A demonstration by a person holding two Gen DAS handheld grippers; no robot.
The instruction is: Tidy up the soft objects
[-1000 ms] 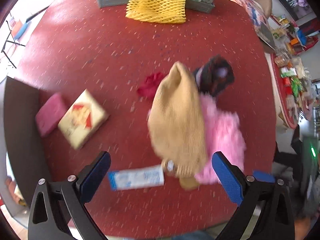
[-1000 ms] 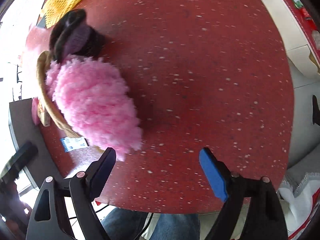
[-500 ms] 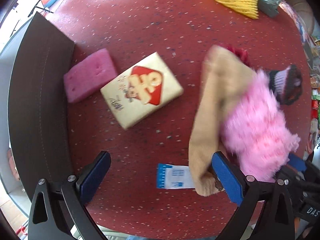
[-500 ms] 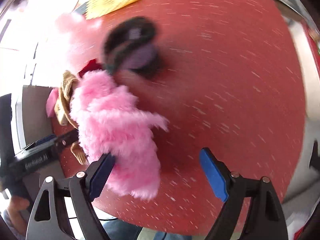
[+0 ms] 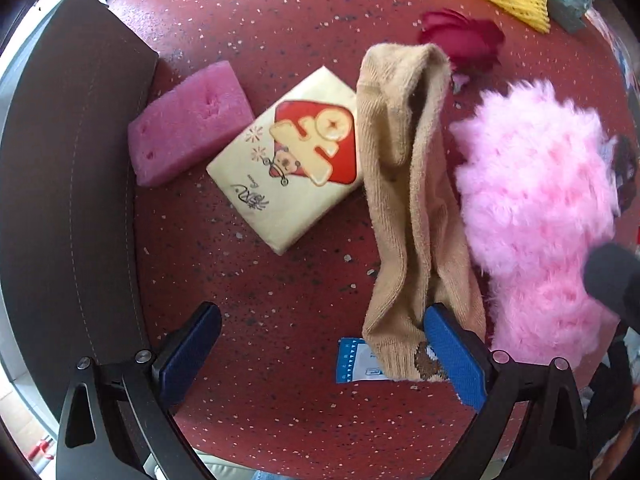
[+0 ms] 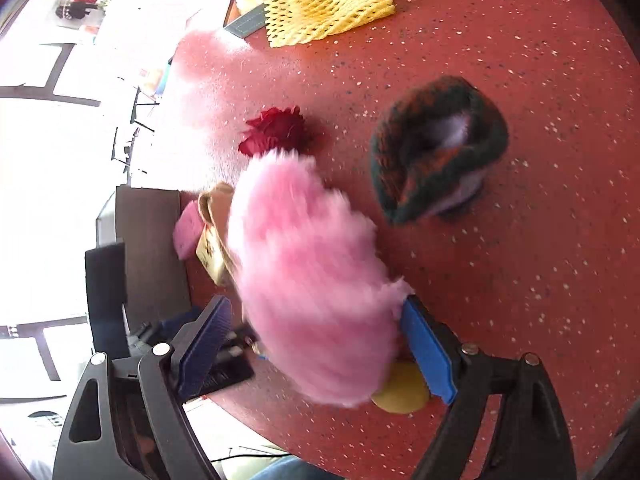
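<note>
Pink and fluffy, the plush item point(image 6: 312, 304) lay on the red speckled table point(image 6: 520, 260), between the spread blue pads of the right gripper point(image 6: 316, 352), which was released and clamped nothing. Just beside it lay a tan sock point(image 5: 412, 208), its toe end against the right pad of the left gripper point(image 5: 324, 356), whose jaws were likewise apart. Near the sock were a tissue pack point(image 5: 296, 168) and pink sponge point(image 5: 188, 124). A knitted dark hat point(image 6: 436, 148) sat apart, with a red flower point(image 6: 276, 132) nearby.

Home-like room: red speckled table point(image 5: 304, 12), household soft goods.
</note>
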